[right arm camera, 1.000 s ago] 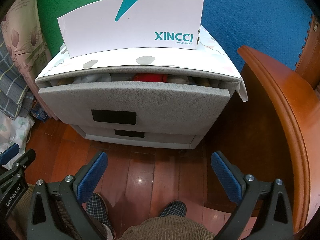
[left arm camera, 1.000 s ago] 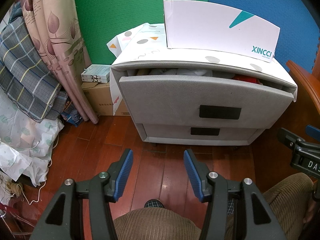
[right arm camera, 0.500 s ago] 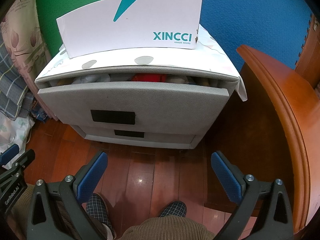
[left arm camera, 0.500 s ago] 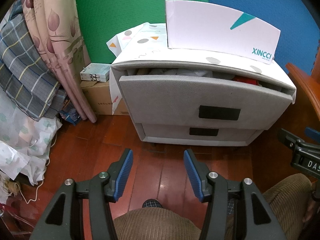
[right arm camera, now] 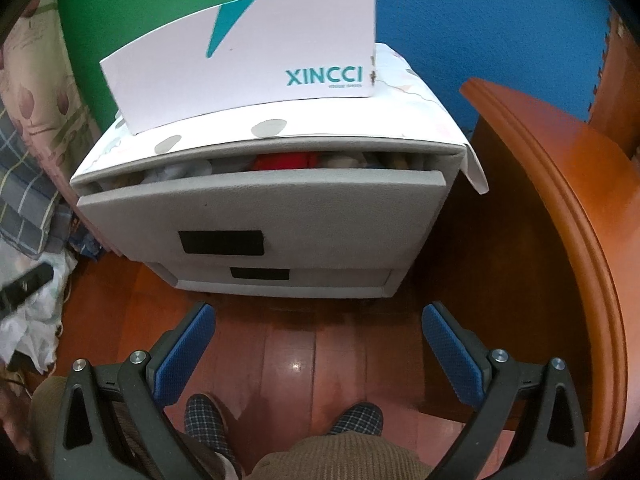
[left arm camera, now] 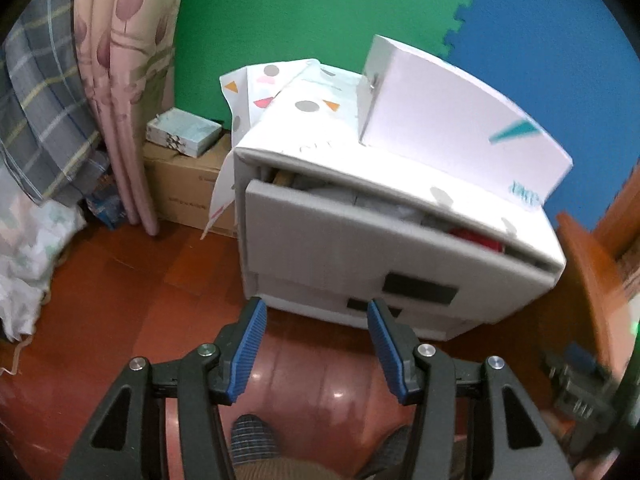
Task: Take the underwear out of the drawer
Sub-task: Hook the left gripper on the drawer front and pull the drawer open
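Both tools, left and right, gape empty; drawer ahead barely ajar — clothes may snag.

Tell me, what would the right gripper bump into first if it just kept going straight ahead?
Probably the grey front of the top drawer. The right gripper is open, empty, and aimed at it over bare floor, though depth is hard to judge.

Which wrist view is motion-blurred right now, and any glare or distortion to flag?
Left wrist view: smeared, worst at the right, where the shoe box lettering is unreadable and the right gripper streaks. Right wrist view: sharp, XINCCI reads cleanly on the box; the left gripper is smeared. Both views: fisheye bows the top drawer edges, and the glossy wood floor shows lamp glare.
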The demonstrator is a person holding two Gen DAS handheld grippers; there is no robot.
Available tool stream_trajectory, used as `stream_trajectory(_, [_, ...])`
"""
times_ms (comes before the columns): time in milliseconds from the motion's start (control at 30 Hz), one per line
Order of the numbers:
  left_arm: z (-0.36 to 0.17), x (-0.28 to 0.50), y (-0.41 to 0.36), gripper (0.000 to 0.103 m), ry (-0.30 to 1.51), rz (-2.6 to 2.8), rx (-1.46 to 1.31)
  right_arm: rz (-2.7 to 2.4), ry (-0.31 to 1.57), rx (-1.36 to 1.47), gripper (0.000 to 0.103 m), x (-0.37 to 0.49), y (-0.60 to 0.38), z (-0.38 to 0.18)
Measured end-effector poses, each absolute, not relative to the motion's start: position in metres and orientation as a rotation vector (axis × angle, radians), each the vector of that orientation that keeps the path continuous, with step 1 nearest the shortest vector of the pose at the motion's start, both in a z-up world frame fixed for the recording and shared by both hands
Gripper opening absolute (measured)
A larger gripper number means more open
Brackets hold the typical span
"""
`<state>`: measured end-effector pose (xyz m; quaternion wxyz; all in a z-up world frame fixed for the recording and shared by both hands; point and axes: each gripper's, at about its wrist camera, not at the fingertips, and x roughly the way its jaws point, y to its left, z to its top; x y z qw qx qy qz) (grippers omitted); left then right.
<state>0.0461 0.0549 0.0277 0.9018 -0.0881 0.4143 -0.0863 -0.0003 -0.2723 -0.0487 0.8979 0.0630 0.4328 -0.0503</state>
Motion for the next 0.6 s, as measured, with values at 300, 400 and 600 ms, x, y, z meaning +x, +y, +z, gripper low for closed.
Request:
stream_trajectory(300, [0.013,0.119,0.079,0.059,0.958,-0.175,-0.431,-0.096,0.902,0.206,0.102,-0.001,-0.289,-0.051])
stream_trajectory(400, [0.002,0.138,0.084,0.059,0.994,-0.157,-0.477,-0.091,0.9,0.201,0.102,-0.001,-0.288,-0.051])
stream_trajectory(600, [-0.02,0.165,0.091,0.061,1.069,-0.14,-0.581,-0.08,0.907,0.216,0.102,-0.001,-0.29,-0.053])
